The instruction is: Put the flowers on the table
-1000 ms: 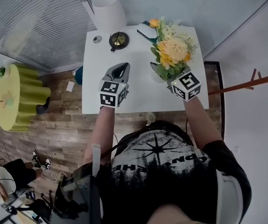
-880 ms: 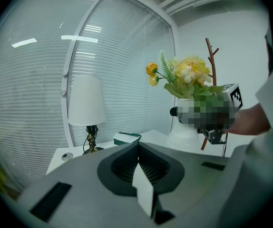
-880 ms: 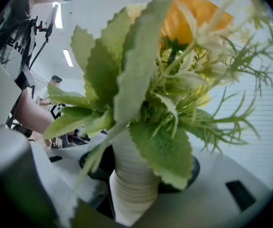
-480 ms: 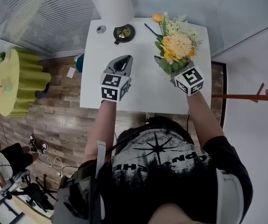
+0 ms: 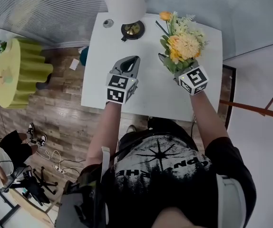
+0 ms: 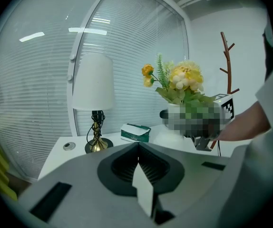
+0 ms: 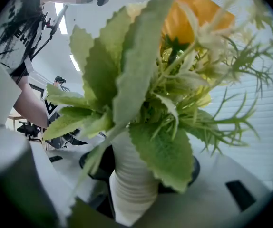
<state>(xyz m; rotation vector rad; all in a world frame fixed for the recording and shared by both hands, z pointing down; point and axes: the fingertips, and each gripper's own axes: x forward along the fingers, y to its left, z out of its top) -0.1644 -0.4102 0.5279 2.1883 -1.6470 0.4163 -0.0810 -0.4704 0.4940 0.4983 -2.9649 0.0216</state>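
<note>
Because the flowers [image 5: 183,44] must land upright, I'm clamping my right claw [image 5: 171,67] around their vase [image 7: 131,184], left claw [image 5: 131,63] closed, idle.

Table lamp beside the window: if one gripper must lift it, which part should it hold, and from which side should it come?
Probably the thin upright stem of the table lamp, between the shade and the brass base, approached level from the person's side. The shade is too wide and the base too flat, and the window stands close behind.
</note>
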